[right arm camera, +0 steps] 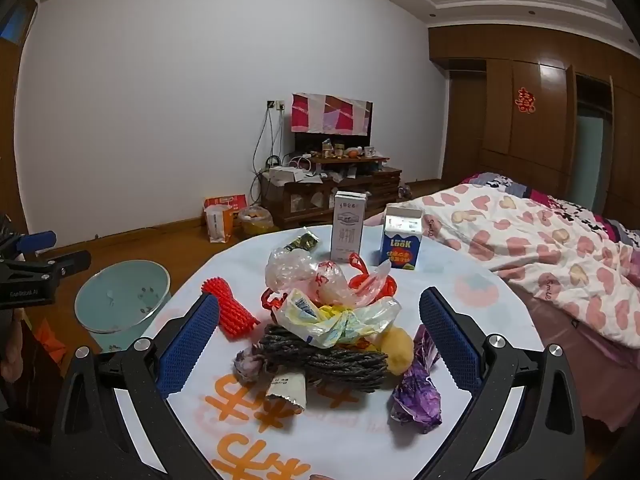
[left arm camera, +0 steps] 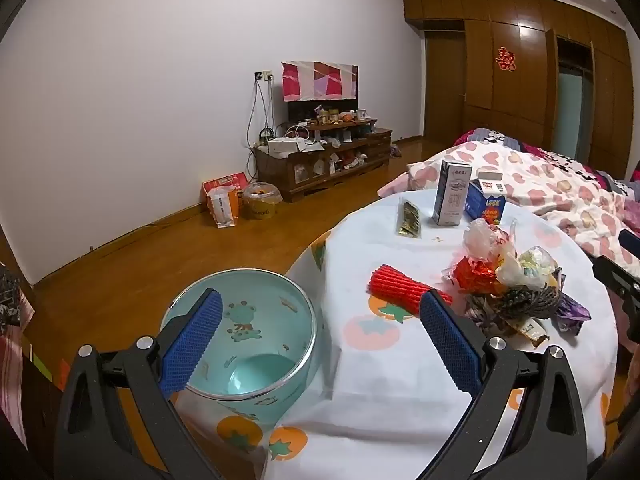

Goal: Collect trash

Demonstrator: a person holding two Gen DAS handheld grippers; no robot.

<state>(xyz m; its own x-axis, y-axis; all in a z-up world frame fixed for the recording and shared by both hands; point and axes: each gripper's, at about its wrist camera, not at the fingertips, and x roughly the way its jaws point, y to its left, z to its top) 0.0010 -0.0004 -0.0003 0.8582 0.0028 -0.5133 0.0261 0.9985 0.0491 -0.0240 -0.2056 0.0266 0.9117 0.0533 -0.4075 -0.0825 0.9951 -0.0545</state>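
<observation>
One heap of trash (right arm camera: 332,328) occupies the centre of the right wrist frame on the round table (right arm camera: 460,312): crumpled clear bags, red plastic, grey twisted cord lying left-to-right, purple wrapper at lower right. Red ribbed mesh roll (right arm camera: 232,312) lies just left, long axis diagonal. Teal bin (left arm camera: 248,336) stands lower left beside the table. Left gripper (left arm camera: 320,340) and right gripper (right arm camera: 320,340) both gape wide, holding nothing.
</observation>
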